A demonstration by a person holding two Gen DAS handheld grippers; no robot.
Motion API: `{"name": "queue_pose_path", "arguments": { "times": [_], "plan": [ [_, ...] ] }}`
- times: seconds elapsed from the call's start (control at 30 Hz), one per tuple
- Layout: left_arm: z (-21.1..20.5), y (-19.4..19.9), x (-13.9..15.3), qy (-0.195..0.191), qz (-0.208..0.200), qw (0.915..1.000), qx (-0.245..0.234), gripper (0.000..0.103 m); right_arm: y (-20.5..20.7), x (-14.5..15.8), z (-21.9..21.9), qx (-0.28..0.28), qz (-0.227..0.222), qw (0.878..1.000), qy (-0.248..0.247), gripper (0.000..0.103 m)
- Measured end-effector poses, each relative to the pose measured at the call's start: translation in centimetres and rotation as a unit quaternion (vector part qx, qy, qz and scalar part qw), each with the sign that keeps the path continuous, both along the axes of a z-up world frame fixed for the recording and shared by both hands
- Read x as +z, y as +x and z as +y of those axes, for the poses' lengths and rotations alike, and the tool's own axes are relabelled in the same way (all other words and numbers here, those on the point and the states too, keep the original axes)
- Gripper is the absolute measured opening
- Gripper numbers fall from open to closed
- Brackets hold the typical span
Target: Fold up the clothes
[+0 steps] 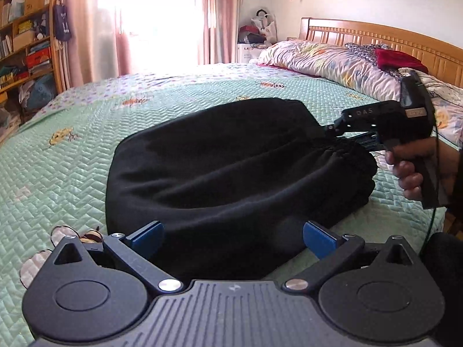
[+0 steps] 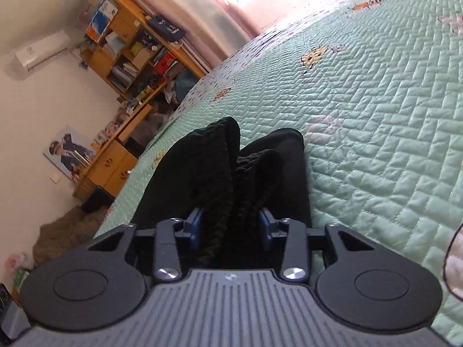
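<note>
Black garment (image 2: 231, 179) near end hidden behind right hand-held gripper (image 2: 231, 225); window (image 1: 156, 14) overexposed.

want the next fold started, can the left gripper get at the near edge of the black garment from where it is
Probably yes. The left gripper is open with the black garment lying right ahead between its fingers; nothing blocks it. The right gripper grips the bunched waistband at the far end.

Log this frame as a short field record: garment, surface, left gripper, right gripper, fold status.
garment: black garment, bunched, gathered end at the right
surface: green quilted bedspread
left gripper: left gripper, jaws open, blue pads on either side of the garment's near edge
right gripper: right gripper, jaws shut on the gathered end
fold status: not yet a neat fold
</note>
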State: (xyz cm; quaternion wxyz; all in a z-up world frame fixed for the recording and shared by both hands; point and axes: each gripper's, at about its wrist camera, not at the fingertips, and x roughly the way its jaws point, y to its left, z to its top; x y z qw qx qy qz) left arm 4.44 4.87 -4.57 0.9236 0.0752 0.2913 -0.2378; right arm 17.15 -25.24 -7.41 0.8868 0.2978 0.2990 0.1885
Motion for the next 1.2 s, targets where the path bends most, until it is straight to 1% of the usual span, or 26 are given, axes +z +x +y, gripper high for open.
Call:
{"name": "queue_pose_path", "arguments": {
  "times": [0.1,0.13,0.2,0.3,0.4,0.43,0.47,0.5,0.53,0.57,0.6,0.63,0.7,0.73,0.77,0.8,0.83,0.87,0.93,0.97,1.03,1.07,1.13,1.17,1.2],
  "plan": [
    [-0.4,0.1,-0.2,0.007,0.002,1.0,0.0,0.102,-0.9,0.7,1.0,-0.001,-0.023,0.999,-0.045,0.03],
    [-0.4,0.1,-0.2,0.011,0.002,0.9999,0.0,0.102,-1.0,0.7,1.2,-0.003,-0.028,0.998,-0.05,0.029],
    [-0.4,0.2,-0.2,0.017,0.003,0.9999,-0.002,0.102,-0.9,0.6,0.9,-0.011,-0.034,0.998,-0.041,0.024],
    [-0.4,0.3,-0.1,0.019,0.002,0.9998,-0.001,0.102,-0.5,0.8,-0.3,-0.026,-0.044,0.999,-0.015,0.021],
    [-0.6,0.4,0.1,0.017,0.001,0.9999,0.0,0.102,-0.4,1.3,-1.5,-0.036,-0.054,0.998,-0.006,0.02],
    [-0.7,0.6,0.0,0.017,0.002,0.9999,0.0,0.102,-0.1,0.7,-2.0,-0.038,-0.045,0.998,0.006,0.02],
    [-0.8,0.7,-0.1,0.017,0.004,0.9998,0.0,0.102,0.3,-0.5,-2.5,-0.039,-0.027,0.999,0.023,0.023],
    [-1.0,0.7,-0.2,0.018,0.003,0.9998,0.0,0.102,0.8,-1.7,-3.1,-0.04,-0.009,0.998,0.041,0.033],
    [-1.2,0.7,-0.2,0.019,0.002,0.9998,-0.001,0.102,1.2,-2.9,-3.6,-0.04,0.009,0.997,0.059,0.035],
    [-1.3,0.6,-0.1,0.019,0.001,0.9998,-0.003,0.102,1.0,-3.5,-4.0,-0.047,0.013,0.996,0.077,0.041],
    [-1.3,0.4,0.1,0.018,-0.003,0.9998,-0.005,0.102,0.5,-3.5,-4.4,-0.057,0.008,0.994,0.095,0.051],
    [-1.3,0.3,0.3,0.02,-0.011,0.9997,-0.007,0.102,-0.3,-3.1,-4.5,-0.073,-0.002,0.993,0.091,0.056],
    [-1.3,0.2,0.6,0.028,-0.027,0.9992,-0.009,0.102,-2.5,-0.5,-3.6,-0.1,-0.05,0.993,0.039,0.057],
    [-1.3,0.5,0.5,0.032,-0.026,0.9991,-0.009,0.102,-3.3,1.0,-2.9,-0.096,-0.081,0.992,0.017,0.057],
    [-1.4,0.9,0.3,0.034,-0.02,0.9992,-0.01,0.102,-4.0,2.7,-2.0,-0.082,-0.115,0.99,-0.001,0.057],
    [-1.6,1.3,0.0,0.035,-0.013,0.9992,-0.011,0.102,-3.8,4.0,-1.1,-0.063,-0.132,0.989,-0.006,0.059],
    [-1.8,1.5,-0.4,0.038,-0.01,0.9991,-0.013,0.102,-3.1,5.1,-0.2,-0.039,-0.137,0.99,-0.002,0.063],
    [-2.0,1.8,-1.0,0.043,-0.009,0.9989,-0.016,0.102,-2.5,6.2,0.7,-0.015,-0.142,0.99,0.003,0.07],
    [-2.6,1.8,-2.3,0.068,-0.013,0.9973,-0.023,0.102,0.3,6.6,2.1,0.009,-0.12,0.992,0.037,0.07],
    [-2.9,1.7,-3.0,0.082,-0.016,0.9962,-0.027,0.102,2.1,6.2,2.6,0.014,-0.103,0.993,0.058,0.07],
    [-3.7,1.0,-4.2,0.121,-0.041,0.991,-0.039,0.102,5.9,4.7,3.4,0.017,-0.064,0.993,0.096,0.07],
    [-3.9,0.7,-4.6,0.135,-0.051,0.9886,-0.044,0.103,7.7,3.8,3.6,0.009,-0.043,0.994,0.097,0.07],
    [-4.2,0.2,-5.1,0.152,-0.064,0.9848,-0.054,0.102,10.3,1.6,2.9,-0.026,-0.007,0.996,0.091,0.061],
    [-4.3,0.1,-5.2,0.153,-0.068,0.9842,-0.057,0.102,10.8,0.4,1.9,-0.05,0.003,0.994,0.096,0.038],
    [-4.2,0.0,-5.3,0.15,-0.07,0.9845,-0.057,0.102,11.4,-0.7,0.9,-0.074,0.014,0.992,0.1,0.003]
  ]
}}
